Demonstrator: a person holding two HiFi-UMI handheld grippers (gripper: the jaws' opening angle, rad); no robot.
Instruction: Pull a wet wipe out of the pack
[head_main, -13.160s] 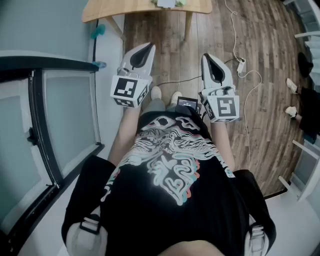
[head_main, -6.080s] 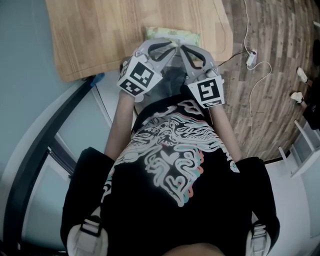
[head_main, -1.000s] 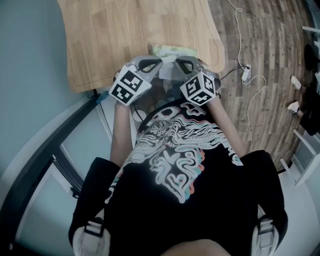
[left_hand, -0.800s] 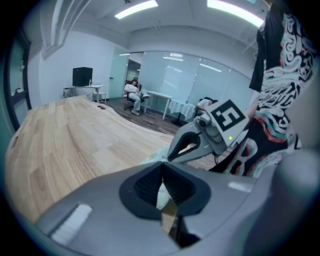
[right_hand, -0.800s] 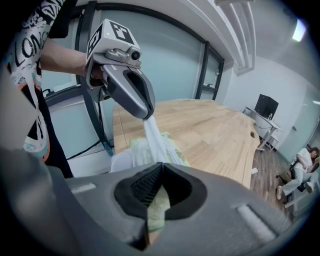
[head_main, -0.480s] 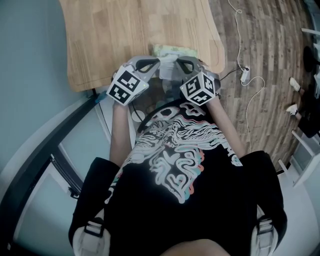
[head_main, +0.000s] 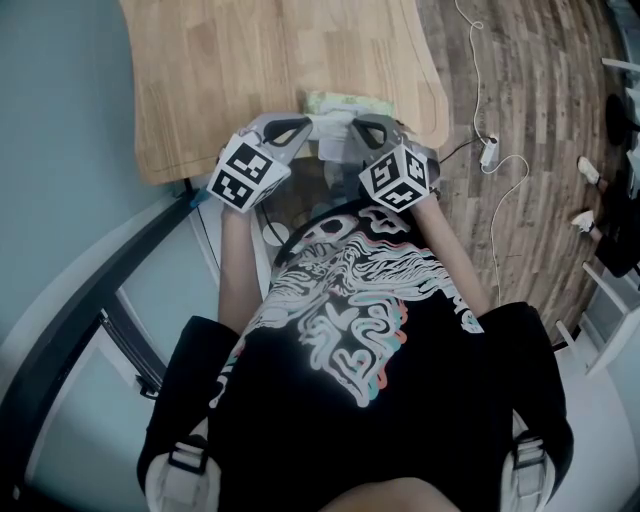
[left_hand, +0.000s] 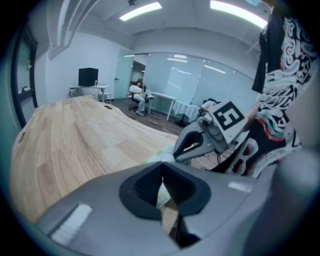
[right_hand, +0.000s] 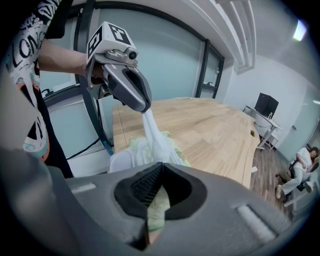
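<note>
My left gripper (head_main: 308, 124) and right gripper (head_main: 354, 124) were grey with black ribbed jaw pads. Their 2 marker cubes (head_main: 243, 172) bore black squares on white. The wet wipe (right_hand: 152, 131) was white. The pack (head_main: 350, 101) was pale green with a faint lighter pattern. The table (head_main: 250, 60) showed light wood grain, and the floor (head_main: 520, 110) dark brown planks. My shirt (head_main: 340, 320) was black with white swirls edged pink and teal.

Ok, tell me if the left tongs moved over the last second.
Yes: left tongs, pinching the white wipe, shifted slightly left, away from the green wet-wipe pack.
</note>
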